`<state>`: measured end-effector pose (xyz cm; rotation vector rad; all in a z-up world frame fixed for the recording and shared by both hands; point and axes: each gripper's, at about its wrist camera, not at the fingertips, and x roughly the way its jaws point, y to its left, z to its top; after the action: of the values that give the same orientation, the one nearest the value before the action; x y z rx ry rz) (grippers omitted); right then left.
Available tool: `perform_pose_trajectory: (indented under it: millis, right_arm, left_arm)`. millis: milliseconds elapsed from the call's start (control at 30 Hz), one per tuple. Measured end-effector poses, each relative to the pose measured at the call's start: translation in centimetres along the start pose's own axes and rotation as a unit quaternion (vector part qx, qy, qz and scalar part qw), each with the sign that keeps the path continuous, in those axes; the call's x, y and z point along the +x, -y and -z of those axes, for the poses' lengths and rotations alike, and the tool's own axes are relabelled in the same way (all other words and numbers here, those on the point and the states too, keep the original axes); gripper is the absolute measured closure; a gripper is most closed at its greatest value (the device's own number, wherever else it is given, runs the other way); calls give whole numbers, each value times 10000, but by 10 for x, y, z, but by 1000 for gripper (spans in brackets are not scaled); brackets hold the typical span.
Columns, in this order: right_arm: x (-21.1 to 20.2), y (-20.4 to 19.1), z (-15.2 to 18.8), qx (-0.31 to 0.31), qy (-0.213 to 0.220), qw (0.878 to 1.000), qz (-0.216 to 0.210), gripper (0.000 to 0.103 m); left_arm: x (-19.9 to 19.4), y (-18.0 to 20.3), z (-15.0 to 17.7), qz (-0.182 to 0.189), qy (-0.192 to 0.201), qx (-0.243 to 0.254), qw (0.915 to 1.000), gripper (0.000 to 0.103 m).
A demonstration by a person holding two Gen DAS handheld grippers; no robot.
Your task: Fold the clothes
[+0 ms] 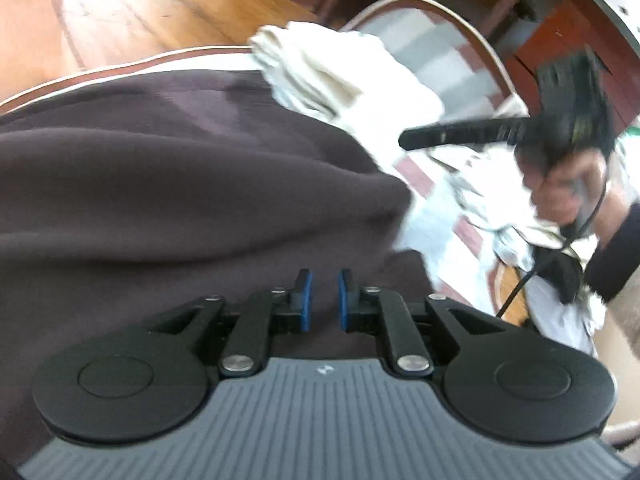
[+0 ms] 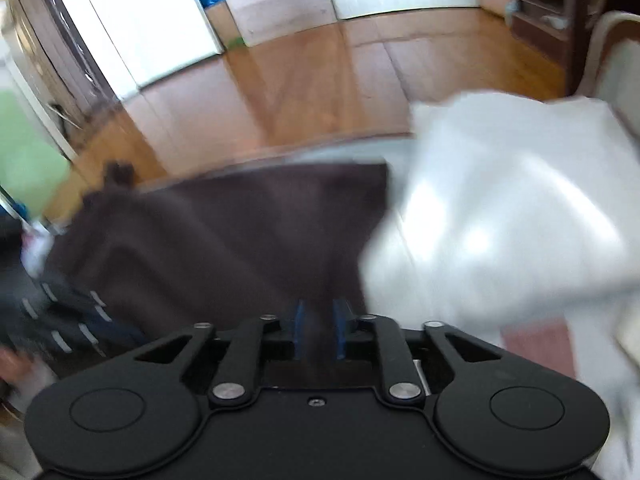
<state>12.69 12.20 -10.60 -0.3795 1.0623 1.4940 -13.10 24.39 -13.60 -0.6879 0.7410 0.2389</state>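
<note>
Right under my left tongs [image 1: 325,300] sits the dark brown garment [image 1: 180,184], spread across the counter [image 1: 448,52]; blue pads slightly apart, nothing pinched. My right tongs [image 2: 319,330] hang over its edge, also a bit apart and empty. Just beyond them, a folded white cloth [image 2: 516,216] lies touching the brown one.

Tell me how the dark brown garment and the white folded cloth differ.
The dark brown garment lies spread wide and loosely rumpled; the white folded cloth is bunched in stacked layers. The brown garment covers far more of the surface than the white cloth. The brown garment sits right under the left gripper; the white cloth lies beyond it. Both are soft fabric on the same surface.
</note>
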Motion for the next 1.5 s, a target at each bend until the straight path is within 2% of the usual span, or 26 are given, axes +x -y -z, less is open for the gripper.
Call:
perform_pose_trajectory:
  millis: [33,67,133,167,233,367,500,600,733,800,867,933,967,1000,1033,1067,1167,1233,1267,1300,1367,1400,1433,1467,1500]
  right_arm:
    - [16,0,-20,111,-460,9984,-309,80]
    - [34,0,-38,258,-772,9961,-340,81]
    - [65,4,-67,427,-908,9949,84,75]
    - [79,11,-78,507,-915,9940,321,65]
    - [100,25,-93,720,-817,9916,698,63]
    - [125,46,-104,1310,-600,9877,610,56]
    - [145,41,-94,1568,-418,9833,819,56]
    - [151,30,-87,1308,-271,9860,1001,50]
    - [139,25,-77,933,-145,9869,1308,45]
    - [139,18,-72,803,-34,9876,1349,32]
    - [143,9,-72,412,-106,9890,1414,32]
    - [146,1,-72,77,-155,9878,1547,35]
    - [148,-2,-71,-67,-108,9868,1614,49]
    - [147,-5,-71,-172,5,9859,1662,79]
    - [144,-6,-72,-171,195,9858,1657,89]
    - [140,-6,-73,-99,436,9858,1616,92]
    - [122,-10,-74,-38,1165,9840,1345,93]
    - [116,-4,-78,222,1253,9871,971,82]
    - [118,4,-81,495,1163,9891,760,73]
    - [121,12,-84,768,1090,9891,617,57]
    - [130,27,-90,1265,996,9855,531,50]
    - [134,30,-93,1370,982,9838,618,53]
    - [136,28,-98,1236,954,9847,773,60]
    - [137,23,-104,941,910,9867,960,99]
    - [134,16,-110,647,956,9866,1153,98]
  left_arm:
    - [2,-5,-2,-129,3,-40,9999,91]
    - [4,-9,-3,-283,4,-66,9996,88]
    - [5,-22,-4,-903,-1,-282,9955,83]
    - [2,-30,-5,-1155,38,-385,9925,83]
    - [-5,-45,-7,-1461,166,-517,9878,83]
    - [-26,-67,-10,-1703,366,-647,9826,83]
    - [-34,-88,-12,-1933,392,-844,9767,83]
    - [-36,-100,-14,-1851,478,-1035,9761,83]
    - [-31,-104,-12,-1993,662,-1183,9705,83]
    - [-26,-103,-11,-2005,697,-1272,9689,83]
    - [-27,-108,-6,-1870,688,-1483,9687,82]
    - [-28,-116,-3,-1757,711,-1874,9638,81]
    - [-28,-119,-2,-1721,706,-2011,9617,81]
    - [-28,-121,-2,-1727,705,-2064,9605,81]
    - [-28,-122,-2,-1746,707,-2094,9595,81]
    - [-28,-123,-2,-1765,709,-2125,9585,81]
    - [-30,-123,-1,-1761,679,-2077,9598,81]
    - [-32,-123,0,-1778,630,-1982,9618,81]
    - [-33,-123,0,-1811,604,-1931,9624,81]
    - [-36,-124,1,-1835,595,-1897,9627,81]
    - [-42,-127,2,-1851,590,-1862,9631,81]
    - [-44,-128,1,-1838,586,-1856,9635,81]
    - [-47,-130,0,-1842,571,-1818,9642,81]
    - [-52,-132,0,-1853,557,-1761,9652,81]
    - [-60,-134,0,-1873,580,-1695,9658,81]
